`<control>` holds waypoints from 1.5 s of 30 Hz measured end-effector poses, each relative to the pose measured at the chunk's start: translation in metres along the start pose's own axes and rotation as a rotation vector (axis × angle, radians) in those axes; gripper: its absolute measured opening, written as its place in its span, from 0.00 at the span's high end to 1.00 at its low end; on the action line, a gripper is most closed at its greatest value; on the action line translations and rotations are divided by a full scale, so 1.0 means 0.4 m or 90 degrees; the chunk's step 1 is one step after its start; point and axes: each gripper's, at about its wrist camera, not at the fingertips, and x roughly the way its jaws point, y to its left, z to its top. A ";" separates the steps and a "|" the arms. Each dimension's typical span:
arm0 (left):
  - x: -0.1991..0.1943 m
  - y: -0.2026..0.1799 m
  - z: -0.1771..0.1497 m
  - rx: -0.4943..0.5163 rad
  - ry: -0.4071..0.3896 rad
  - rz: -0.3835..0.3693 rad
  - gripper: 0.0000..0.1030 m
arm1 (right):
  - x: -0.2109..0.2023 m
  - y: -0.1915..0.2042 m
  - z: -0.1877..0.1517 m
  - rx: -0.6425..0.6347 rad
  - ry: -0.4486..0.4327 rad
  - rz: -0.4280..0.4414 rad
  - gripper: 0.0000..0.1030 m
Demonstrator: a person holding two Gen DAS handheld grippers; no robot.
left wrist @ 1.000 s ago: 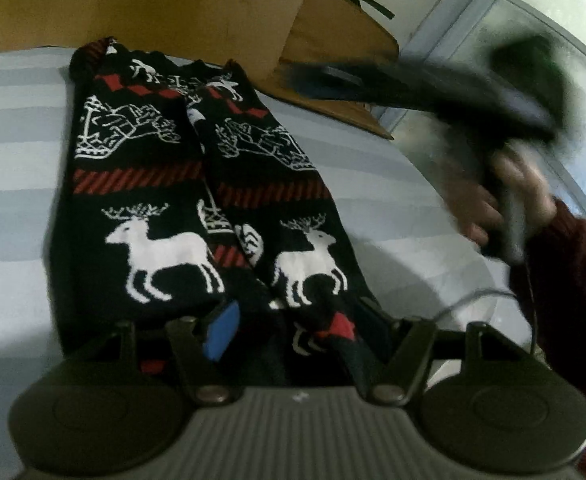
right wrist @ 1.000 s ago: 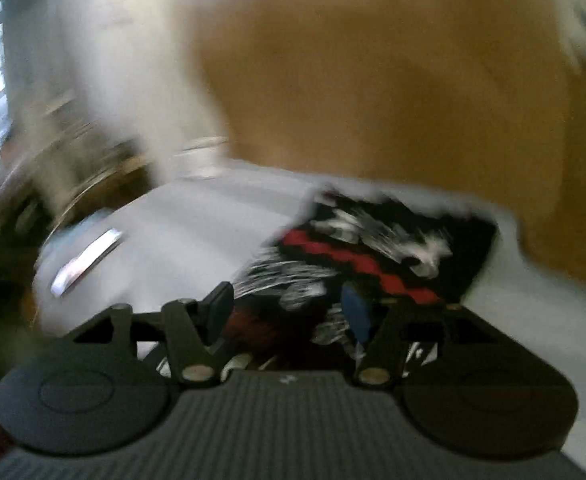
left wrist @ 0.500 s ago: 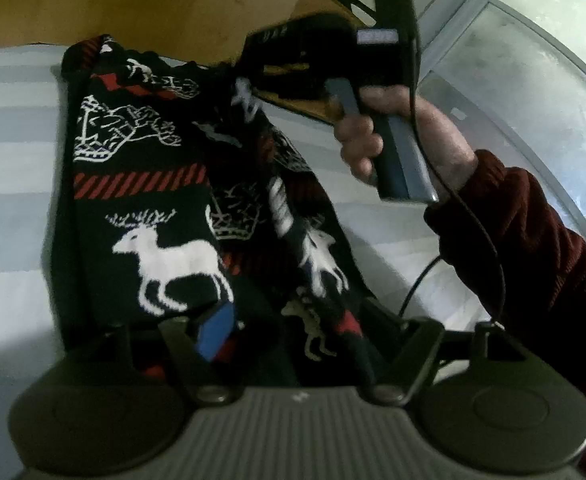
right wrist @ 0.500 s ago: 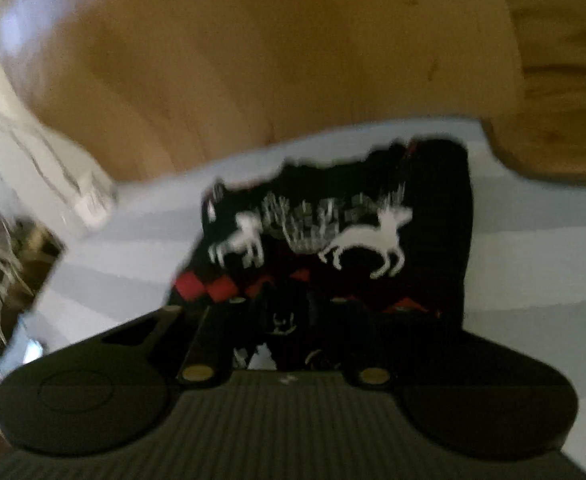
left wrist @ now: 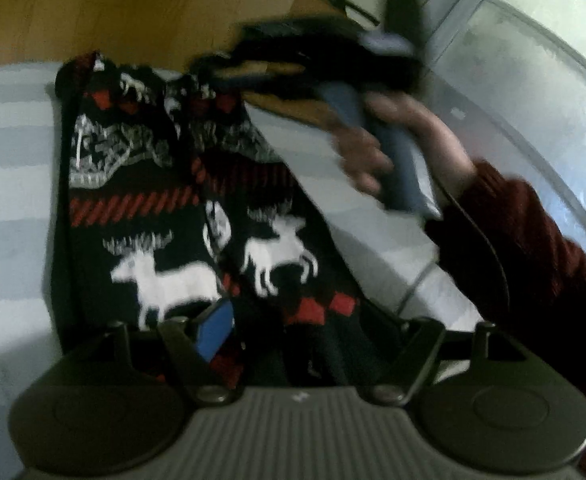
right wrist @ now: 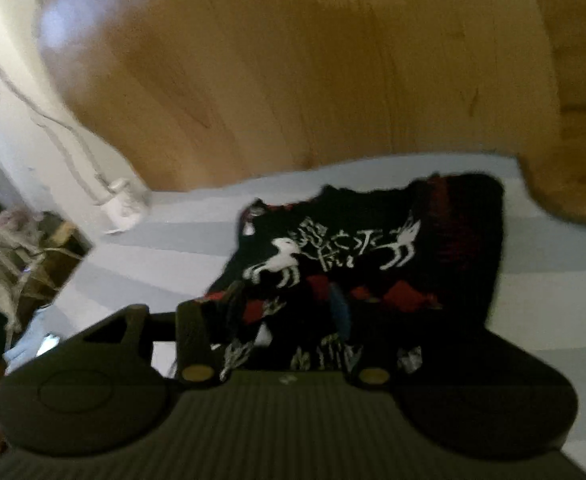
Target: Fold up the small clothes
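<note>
Reindeer socks lie lengthwise away from left gripper, fingers apart around near ends; right gripper, just reopened, straddles far ends unclamped.

A striped grey-and-white bedsheet is covering the surface. Behind it a wooden headboard is rising, with a wooden chair seat sitting at its right. A white plug with a cable is hanging against the wall. Frosted glass is glowing at the right.
</note>
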 end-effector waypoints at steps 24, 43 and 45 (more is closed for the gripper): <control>-0.171 0.035 -0.066 0.005 -0.046 0.127 0.44 | -0.325 -0.064 -0.379 0.061 0.019 0.127 0.59; -0.209 0.089 -0.160 -0.048 0.034 0.160 0.87 | -0.385 0.028 -0.442 0.042 -0.016 0.091 0.52; -0.200 0.085 -0.163 -0.043 0.041 0.157 0.87 | -0.373 0.052 -0.414 0.041 -0.026 0.132 0.52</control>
